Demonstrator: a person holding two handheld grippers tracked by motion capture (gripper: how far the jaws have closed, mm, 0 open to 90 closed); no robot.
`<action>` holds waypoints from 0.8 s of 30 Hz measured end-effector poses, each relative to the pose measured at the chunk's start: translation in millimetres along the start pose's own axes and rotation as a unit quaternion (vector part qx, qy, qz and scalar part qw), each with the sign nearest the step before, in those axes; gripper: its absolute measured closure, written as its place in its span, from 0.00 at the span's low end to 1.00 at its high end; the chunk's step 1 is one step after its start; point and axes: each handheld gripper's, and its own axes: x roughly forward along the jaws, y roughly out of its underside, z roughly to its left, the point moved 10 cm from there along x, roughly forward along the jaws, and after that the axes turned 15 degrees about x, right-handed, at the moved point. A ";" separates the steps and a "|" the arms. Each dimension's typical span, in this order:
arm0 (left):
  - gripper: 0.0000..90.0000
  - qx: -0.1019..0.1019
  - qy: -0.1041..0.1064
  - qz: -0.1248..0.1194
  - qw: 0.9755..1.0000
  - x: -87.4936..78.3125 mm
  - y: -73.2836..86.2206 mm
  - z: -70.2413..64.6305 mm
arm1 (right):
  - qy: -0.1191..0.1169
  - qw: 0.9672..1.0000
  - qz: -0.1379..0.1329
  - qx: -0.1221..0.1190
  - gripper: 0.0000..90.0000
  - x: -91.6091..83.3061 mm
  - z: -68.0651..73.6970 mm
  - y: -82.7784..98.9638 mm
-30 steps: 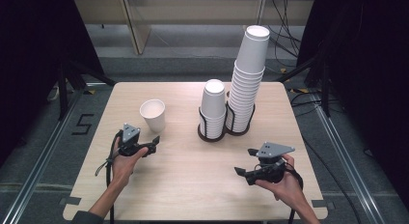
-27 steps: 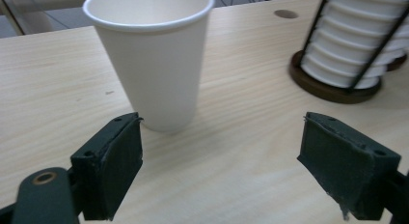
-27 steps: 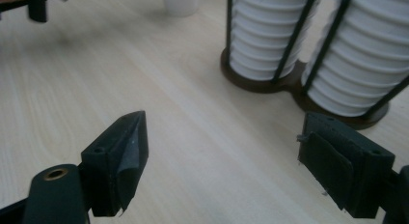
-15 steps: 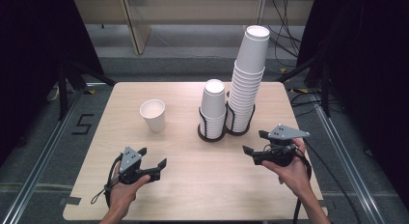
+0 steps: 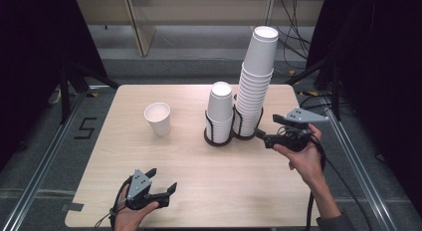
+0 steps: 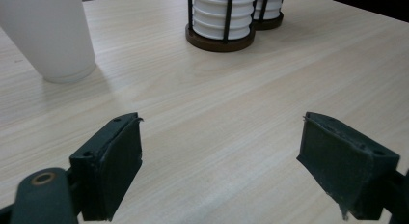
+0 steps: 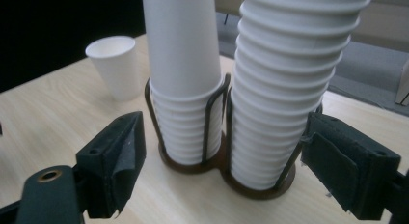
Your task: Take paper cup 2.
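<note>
A single white paper cup [image 5: 158, 119] stands upright on the left half of the wooden table [image 5: 124, 156]. A black wire double holder [image 5: 219, 140] near the middle carries a short cup stack [image 5: 220, 111] and a tall, slightly leaning stack [image 5: 254, 86]. My left gripper [image 5: 161, 180] lies low by the table's near edge, open with nothing between its jaws; in its own view [image 6: 222, 151] the single cup [image 6: 48, 35] is far left. My right gripper [image 5: 267, 127] hovers just right of the tall stack, open and empty, and faces both stacks [image 7: 222, 156].
The holder's base [image 7: 193, 166] and the single cup [image 7: 115, 64] lie ahead of the right gripper. Bare wood spreads between the left gripper and the holder [image 6: 219, 40]. Dark stands and cables flank the table, and a cable [image 5: 343, 176] trails from the right gripper.
My left hand has pulled back from beside the single cup to the table's near edge. My right hand has risen and moved up toward the tall stack.
</note>
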 end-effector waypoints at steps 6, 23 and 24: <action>0.16 0.003 0.008 0.002 1.000 -2.5 2.4 -6.8 | -0.003 0.999 -0.030 0.025 0.17 -1.3 -3.0 -34.1; 0.16 -0.005 0.011 0.012 1.000 -3.3 9.1 -4.2 | 0.018 0.997 -0.067 0.028 0.17 15.9 -13.9 -125.4; 0.16 -0.004 0.012 0.011 1.000 -3.1 9.0 -4.2 | 0.021 0.997 -0.068 0.029 0.17 17.0 -14.8 -128.5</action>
